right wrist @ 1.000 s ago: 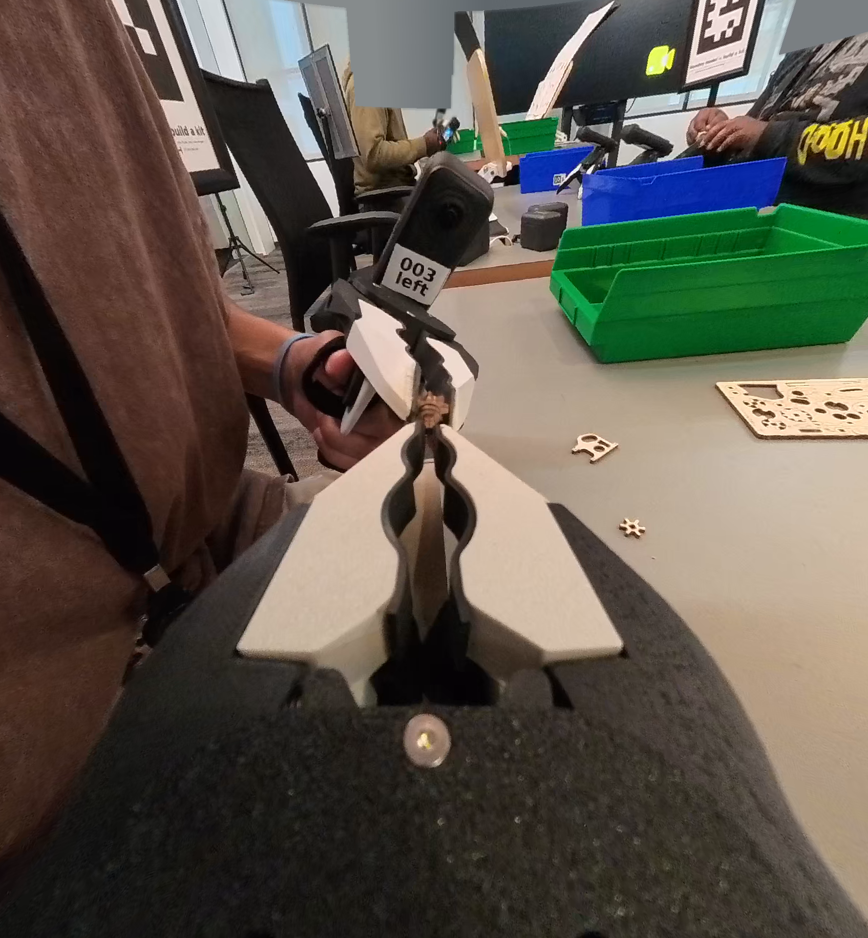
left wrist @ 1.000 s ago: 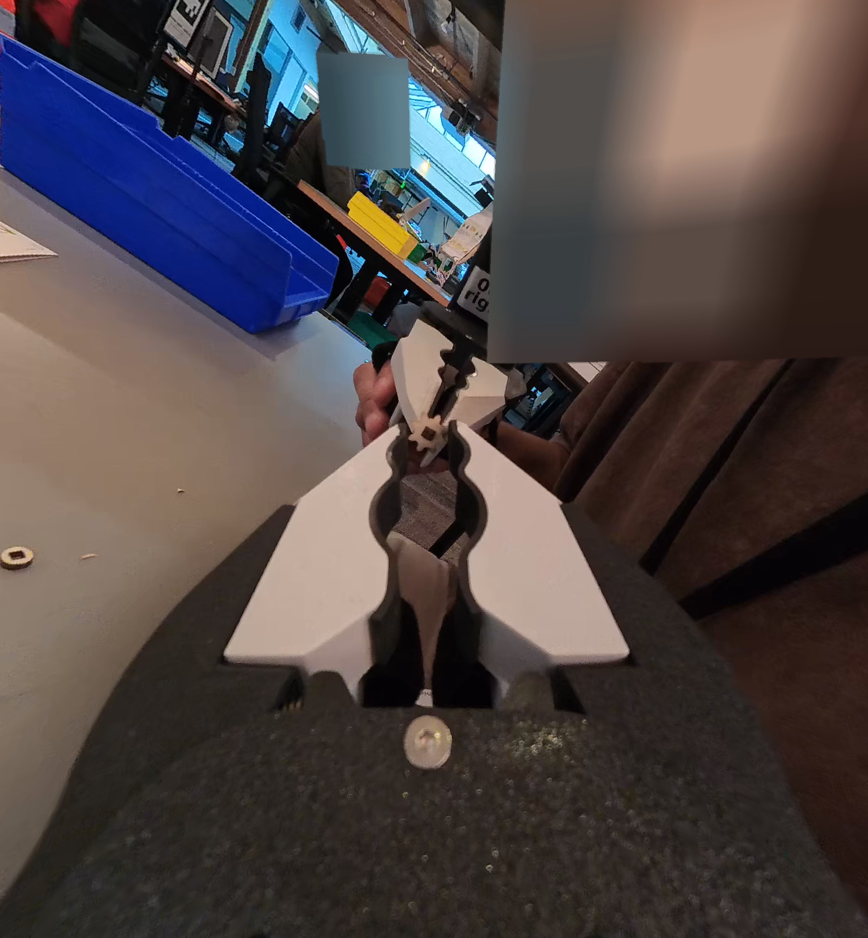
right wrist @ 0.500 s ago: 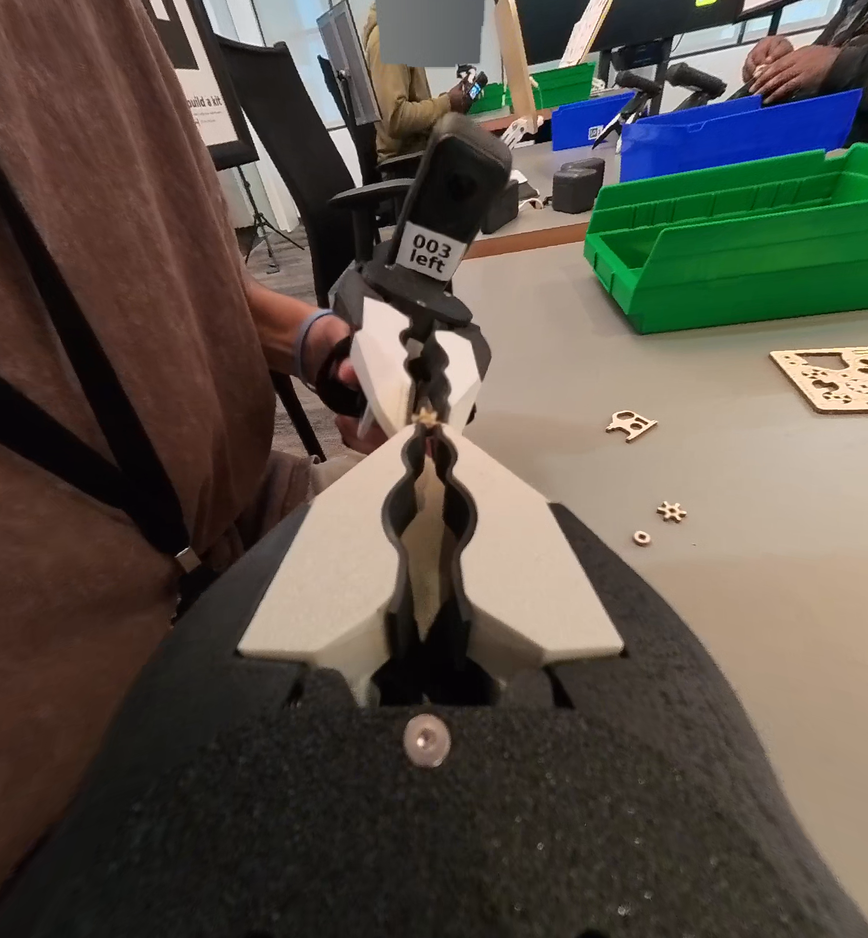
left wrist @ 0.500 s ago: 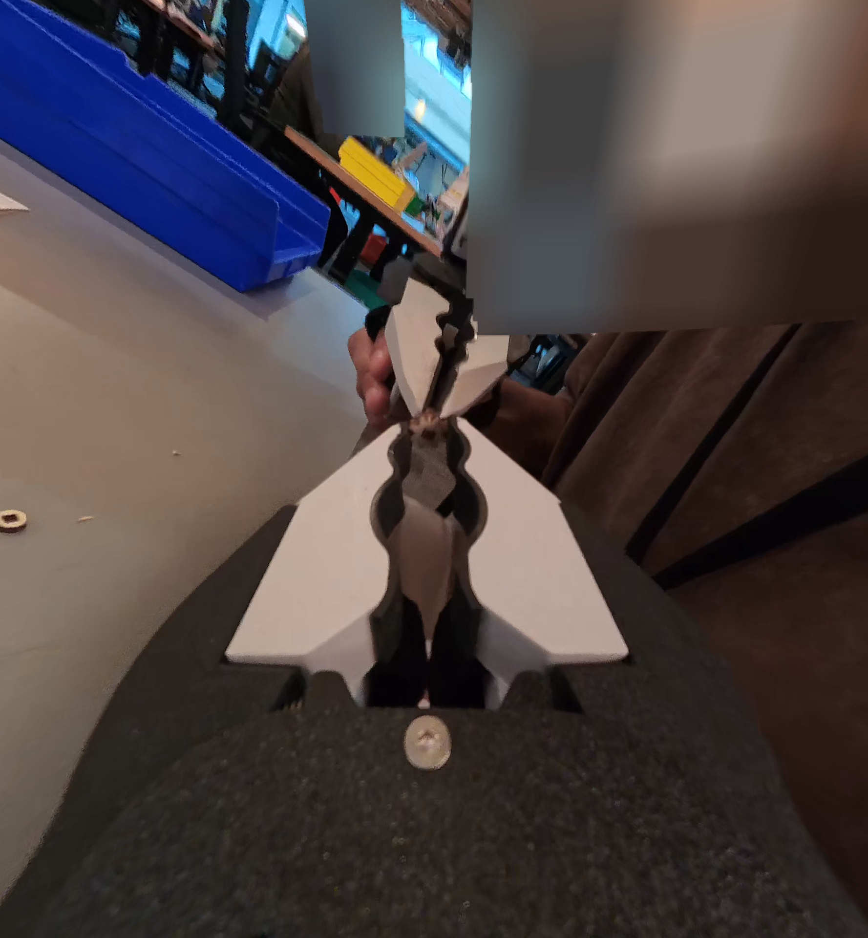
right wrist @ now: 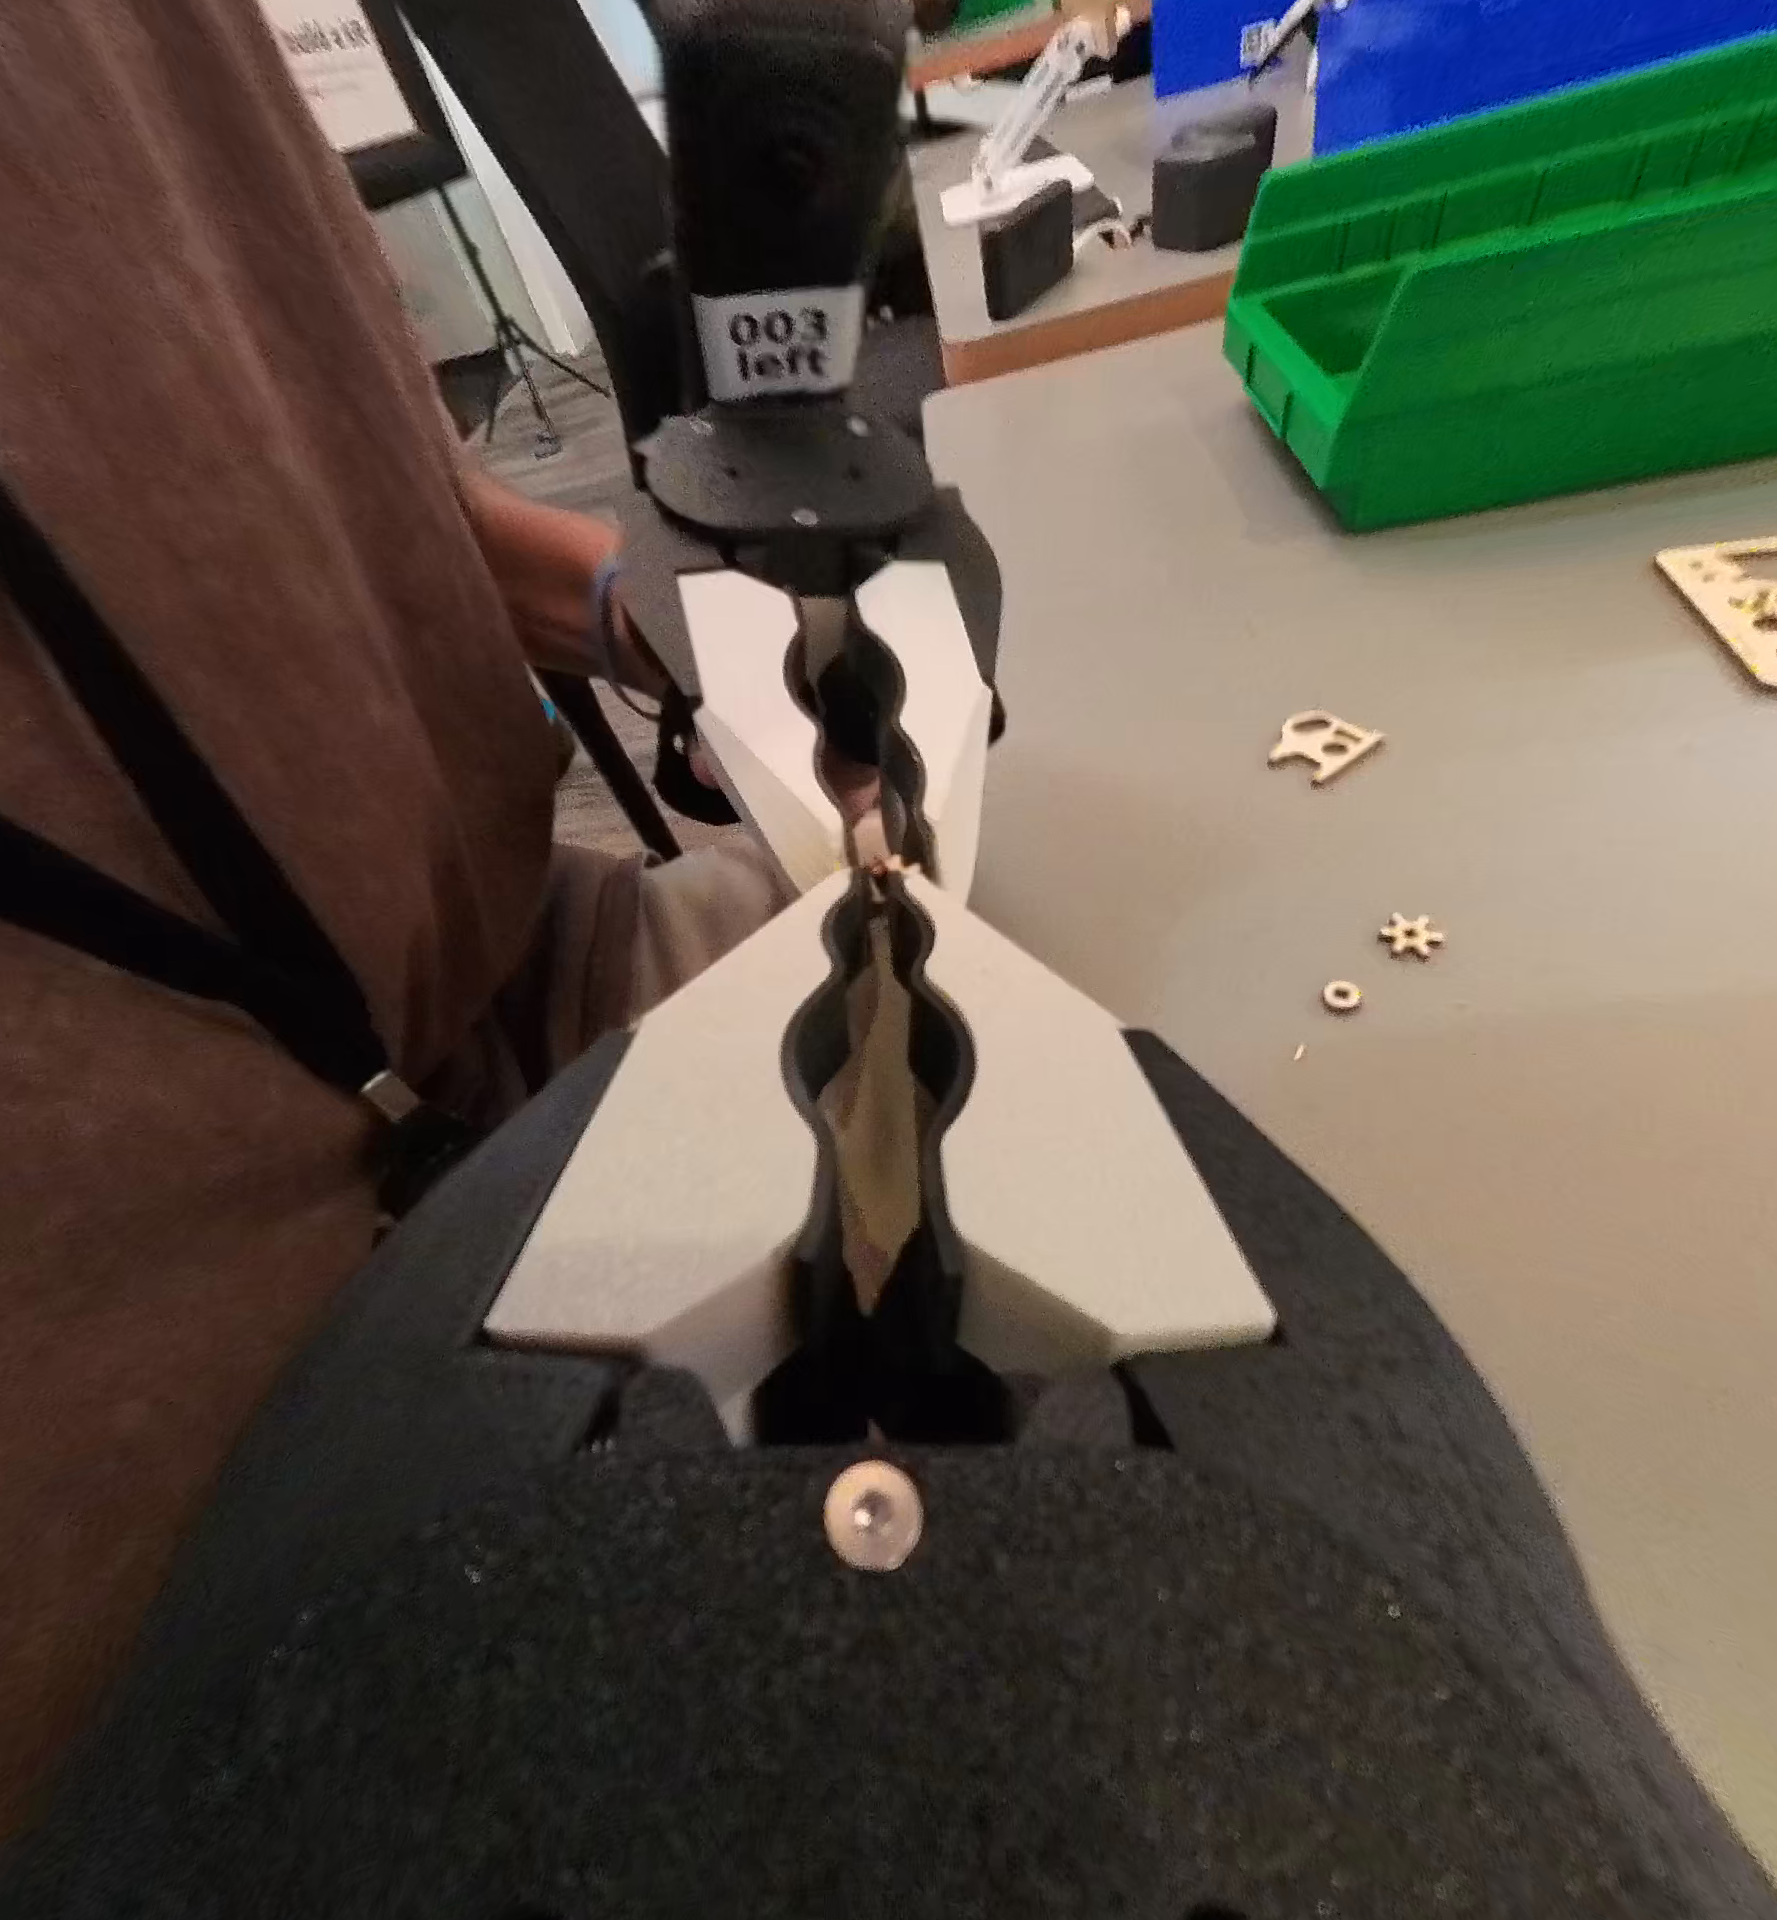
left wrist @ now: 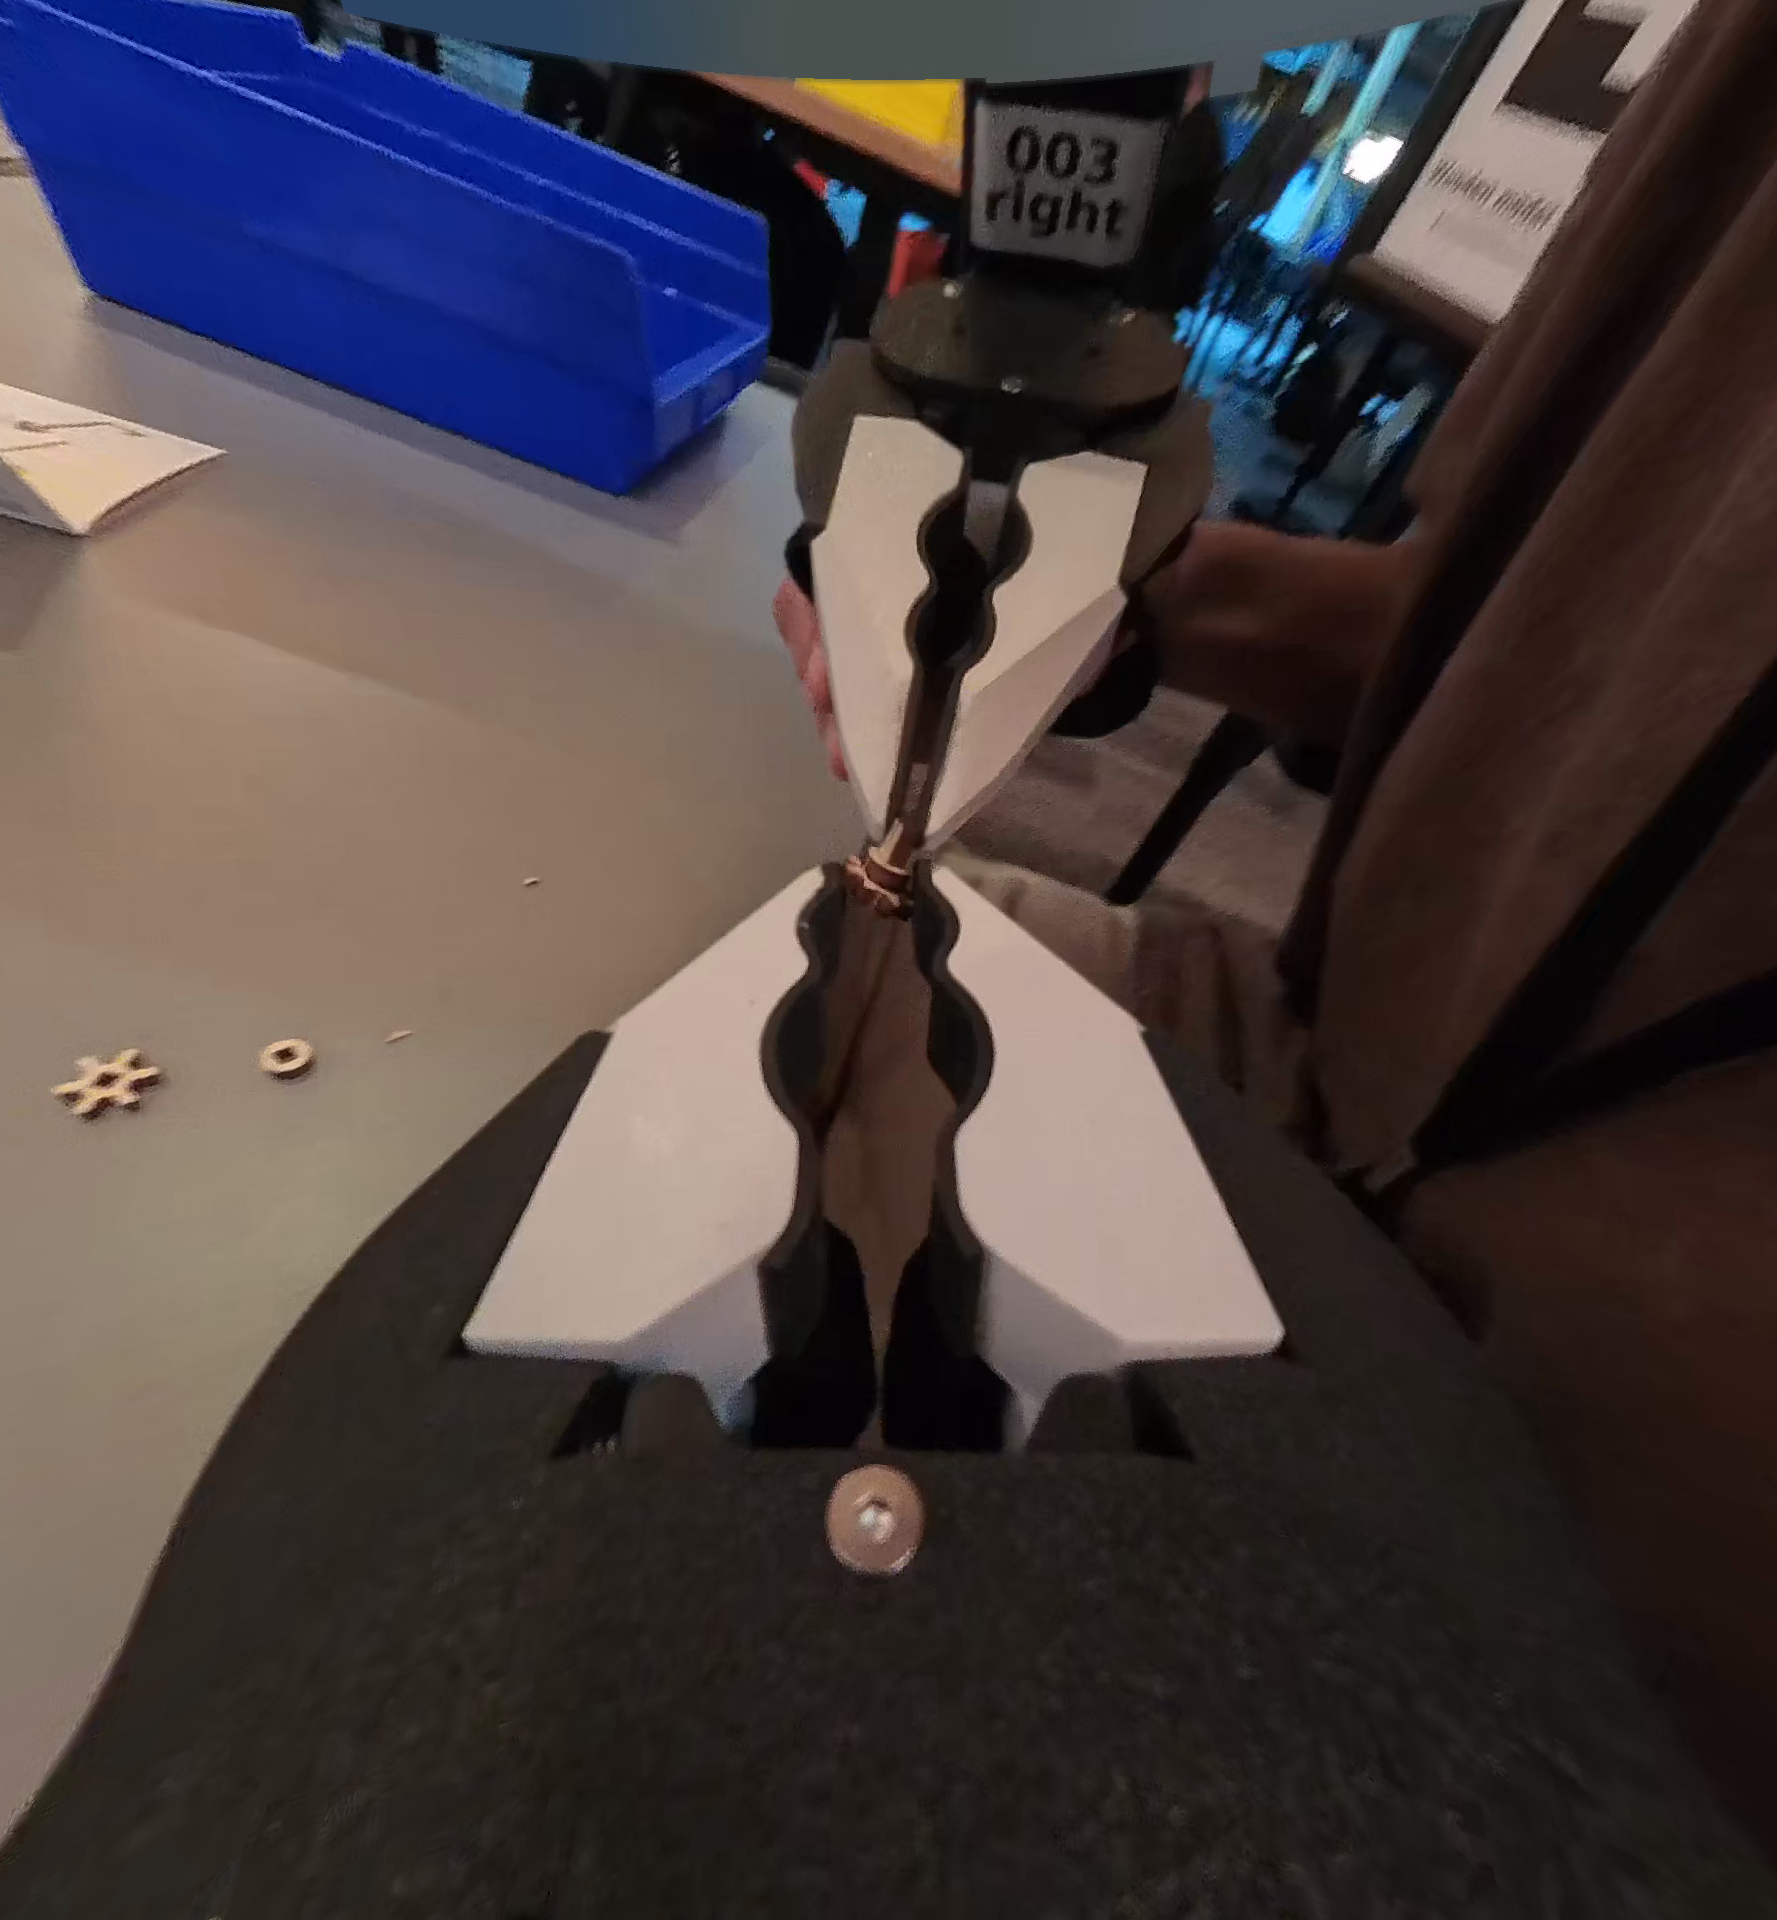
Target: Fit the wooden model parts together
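Note:
In the left wrist view my left gripper [left wrist: 876, 883] is shut on a small wooden gear [left wrist: 879, 891] at its fingertips. My right gripper [left wrist: 903, 831] faces it tip to tip and is shut on a thin wooden stick [left wrist: 915, 774]. The stick's end meets the gear's middle. In the right wrist view my right gripper [right wrist: 879, 883] meets the left gripper [right wrist: 889, 847] the same way, and only a sliver of the gear [right wrist: 884, 864] shows between the tips. Both are held in the air at the table's near edge, in front of a person in a brown top.
On the grey table [left wrist: 344, 727] lie a loose gear [left wrist: 107, 1081], a washer [left wrist: 286, 1058] and a paper sheet [left wrist: 42, 457], with a blue bin [left wrist: 364, 260] behind. The right wrist view shows a green bin [right wrist: 1549, 343], a punched wooden sheet [right wrist: 1767, 613] and a holed flat part [right wrist: 1323, 746].
The two grippers have closed the gap and now stand tip to tip, with the stick's end at the gear. Both have swung more towards the table.

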Action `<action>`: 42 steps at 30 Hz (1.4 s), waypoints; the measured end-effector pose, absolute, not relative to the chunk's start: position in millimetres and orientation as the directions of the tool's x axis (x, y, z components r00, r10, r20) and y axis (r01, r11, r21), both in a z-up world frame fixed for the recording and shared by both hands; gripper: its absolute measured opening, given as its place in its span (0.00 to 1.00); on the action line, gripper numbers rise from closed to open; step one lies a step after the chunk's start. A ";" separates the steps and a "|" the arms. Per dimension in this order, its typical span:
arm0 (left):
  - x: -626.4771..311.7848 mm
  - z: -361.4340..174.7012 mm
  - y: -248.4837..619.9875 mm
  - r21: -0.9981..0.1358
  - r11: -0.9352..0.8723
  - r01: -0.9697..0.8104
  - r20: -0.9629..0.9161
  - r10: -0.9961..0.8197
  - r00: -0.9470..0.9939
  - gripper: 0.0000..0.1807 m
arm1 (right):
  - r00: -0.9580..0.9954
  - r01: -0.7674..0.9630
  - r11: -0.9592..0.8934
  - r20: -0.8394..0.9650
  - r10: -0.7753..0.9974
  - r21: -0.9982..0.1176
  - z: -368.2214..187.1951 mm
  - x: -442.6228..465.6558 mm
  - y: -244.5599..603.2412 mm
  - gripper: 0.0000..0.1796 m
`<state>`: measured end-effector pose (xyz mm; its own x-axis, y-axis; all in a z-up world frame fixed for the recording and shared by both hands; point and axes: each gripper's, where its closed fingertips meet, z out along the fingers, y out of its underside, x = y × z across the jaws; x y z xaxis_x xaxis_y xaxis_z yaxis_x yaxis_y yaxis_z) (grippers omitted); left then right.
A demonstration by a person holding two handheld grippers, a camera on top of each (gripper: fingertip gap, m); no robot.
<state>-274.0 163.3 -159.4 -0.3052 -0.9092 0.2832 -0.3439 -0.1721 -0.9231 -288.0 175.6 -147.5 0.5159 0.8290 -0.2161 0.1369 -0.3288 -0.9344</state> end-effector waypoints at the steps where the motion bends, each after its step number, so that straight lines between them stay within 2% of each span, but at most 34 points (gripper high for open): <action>1: -273.8 -163.8 165.6 -0.924 -0.146 -0.353 0.257 -0.922 -0.291 0.06 | 0.518 0.145 -0.355 -0.235 0.823 -0.923 -152.9 -287.8 176.0 0.01; 4: -273.9 -168.0 171.4 -0.935 -0.090 -0.344 0.188 -0.947 -0.262 0.06 | 0.557 0.044 -0.467 -0.366 0.745 -0.883 -161.8 -280.4 186.3 0.11; 6: -274.2 -163.9 172.5 -0.949 -0.035 -0.313 0.120 -0.959 -0.257 0.06 | 0.480 -0.068 -0.560 -0.519 0.707 -0.826 -158.0 -282.1 185.5 0.19; 9: -274.2 -157.8 174.2 -0.962 0.068 -0.264 -0.003 -0.971 -0.239 0.06 | 0.326 -0.170 -0.655 -0.670 0.668 -0.736 -149.2 -291.8 181.1 0.21; 11: -274.9 -156.8 176.4 -0.958 0.142 -0.249 -0.087 -0.971 -0.221 0.06 | 0.299 -0.186 -0.689 -0.708 0.640 -0.701 -151.1 -296.2 181.5 0.19; 14: -275.9 -158.2 182.7 -0.938 0.233 -0.256 -0.190 -0.965 -0.181 0.06 | 0.317 -0.223 -0.677 -0.709 0.630 -0.701 -149.8 -295.7 186.4 0.09; 19: -276.9 -153.0 182.8 -0.938 0.260 -0.230 -0.225 -0.960 -0.169 0.06 | 0.342 -0.219 -0.635 -0.668 0.662 -0.741 -142.8 -296.3 186.4 0.09; 24: -277.2 -150.1 179.7 -0.939 0.274 -0.208 -0.238 -0.954 -0.184 0.06 | 0.268 -0.248 -0.670 -0.714 0.647 -0.700 -138.9 -296.3 182.5 0.09; 26: -277.7 -149.4 180.0 -0.932 0.300 -0.202 -0.265 -0.947 -0.181 0.06 | 0.189 -0.290 -0.708 -0.764 0.617 -0.644 -133.0 -295.5 181.2 0.13; 28: -278.4 -146.7 178.4 -0.938 0.293 -0.185 -0.258 -0.947 -0.189 0.06 | 0.152 -0.309 -0.728 -0.788 0.597 -0.612 -132.0 -295.1 180.9 0.08; 30: -278.3 -145.6 177.0 -0.939 0.293 -0.181 -0.259 -0.947 -0.190 0.06 | 0.164 -0.305 -0.723 -0.782 0.601 -0.620 -133.2 -295.0 181.6 0.06; 35: -276.8 -151.7 183.3 -0.922 0.315 -0.226 -0.284 -0.946 -0.159 0.06 | 0.222 -0.287 -0.703 -0.759 0.612 -0.651 -135.5 -296.2 183.7 0.14; 38: -275.8 -155.5 184.6 -0.905 0.350 -0.244 -0.321 -0.935 -0.151 0.06 | 0.331 -0.239 -0.660 -0.699 0.634 -0.712 -143.4 -295.6 187.3 0.09; 42: -273.6 -157.5 186.2 -0.897 0.345 -0.276 -0.321 -0.938 -0.130 0.06 | 0.396 -0.205 -0.620 -0.643 0.655 -0.758 -145.4 -294.0 188.6 0.08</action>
<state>-273.6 186.2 -157.5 -0.1296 -0.9380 -0.3214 -0.2764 0.3455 -0.8968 -294.0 188.6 -145.4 0.3960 0.6553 -0.6432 -0.2054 -0.6195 -0.7576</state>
